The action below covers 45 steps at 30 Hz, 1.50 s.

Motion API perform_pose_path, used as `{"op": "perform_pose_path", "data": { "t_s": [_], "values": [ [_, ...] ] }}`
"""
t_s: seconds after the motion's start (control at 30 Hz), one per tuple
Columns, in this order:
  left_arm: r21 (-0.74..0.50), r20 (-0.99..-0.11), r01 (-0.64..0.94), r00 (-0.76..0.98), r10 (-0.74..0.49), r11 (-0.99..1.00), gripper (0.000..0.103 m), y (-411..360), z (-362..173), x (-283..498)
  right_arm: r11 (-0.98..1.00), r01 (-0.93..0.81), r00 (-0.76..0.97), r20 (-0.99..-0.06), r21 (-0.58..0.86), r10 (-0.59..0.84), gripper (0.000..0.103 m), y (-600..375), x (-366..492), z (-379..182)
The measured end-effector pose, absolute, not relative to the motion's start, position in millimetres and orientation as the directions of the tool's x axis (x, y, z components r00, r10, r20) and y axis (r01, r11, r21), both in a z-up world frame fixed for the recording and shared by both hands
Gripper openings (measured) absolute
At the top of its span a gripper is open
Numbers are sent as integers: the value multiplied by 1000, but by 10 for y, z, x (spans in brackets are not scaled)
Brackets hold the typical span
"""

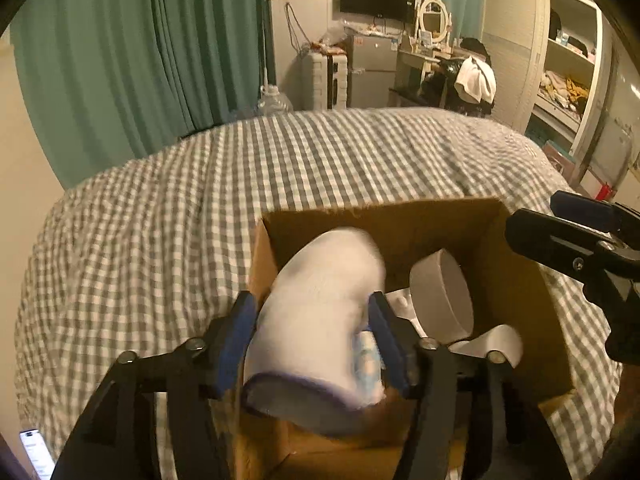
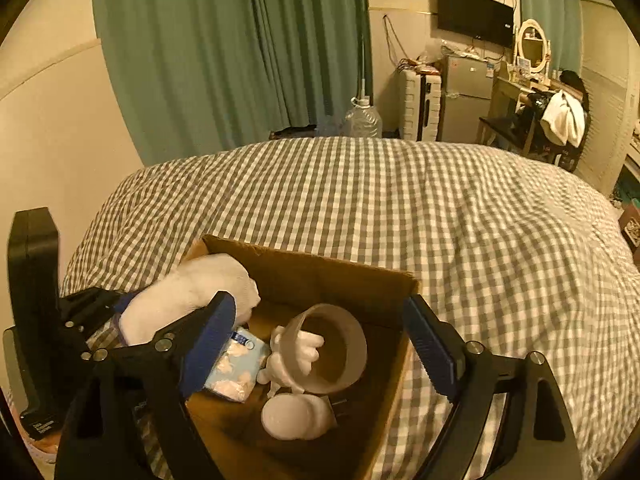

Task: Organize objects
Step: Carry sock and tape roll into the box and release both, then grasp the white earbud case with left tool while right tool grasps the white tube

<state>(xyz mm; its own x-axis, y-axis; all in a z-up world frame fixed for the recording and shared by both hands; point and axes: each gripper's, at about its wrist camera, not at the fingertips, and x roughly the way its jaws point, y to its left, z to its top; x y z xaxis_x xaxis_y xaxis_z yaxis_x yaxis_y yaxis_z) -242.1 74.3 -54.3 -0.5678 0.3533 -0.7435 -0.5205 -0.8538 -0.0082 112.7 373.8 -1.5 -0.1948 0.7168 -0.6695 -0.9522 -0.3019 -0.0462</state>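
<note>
On the bed: my open brown cardboard box sits on the grey-and-white checked bedspread, both tools working right at it.

Left tool: clenched on a white sock with a purple-edged cuff. The blue pads press it from both sides. From the right wrist camera I see the same sock held over the box's left wall, toe end reaching in above the box.

Sock position: held above the box contents; I can't tell if the toe touches anything below, and it's a bit blurry.

Right tool: released, jaws spread wide, nothing between them. It hovers over the near side of the box. In the left view it shows at the right edge, above the box's right wall.

Inside the box: a white round cup-like container lying on its side, open mouth facing my right camera. Just beside it to the left, a light blue soft packet with a pink pattern. Against the cup, a white figurine-like piece, and nearer me a white rounded lump; I can't tell what either really is.

Left camera bonus: a white curled strip by the cup, and the packet peeking under the sock.

Room behind: green curtains, a black wall TV, a small silver fridge, a clear water jug.
</note>
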Motion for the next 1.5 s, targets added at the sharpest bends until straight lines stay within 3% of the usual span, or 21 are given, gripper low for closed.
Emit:
{"op": "perform_pose_path", "data": {
  "t_s": [0.3,0.53,0.77,0.93,1.2,1.43,1.5],
  "values": [
    [3,-673,-482,-649,355,-876,79,374,202,-1910,-291,-936,-136,-561,-198,817,86,2862,990,708],
    [4,-649,-427,-689,322,-904,86,56,380,-1506,-338,-925,-179,-583,-176,793,86,2255,939,896],
    [39,-669,-387,-695,264,-921,86,-213,-39,-950,-315,-907,-72,-634,-279,770,86,1761,895,314],
    [43,-708,-372,-666,234,-927,86,-274,-532,-641,-318,-919,-56,-719,-234,693,86,1651,1027,-262],
    [-6,-792,-443,-545,275,-896,84,-142,-1302,-206,-260,-951,-27,-797,-165,603,86,1650,1276,-820],
    [-113,-819,-539,-425,386,-835,80,-10,-1499,3,-244,-958,-14,-820,-154,572,86,1624,1300,-1002],
    [-143,-836,-577,-364,410,-804,70,70,-1597,34,-247,-956,-14,-819,-157,574,86,1613,1285,-993]
  ]
}}
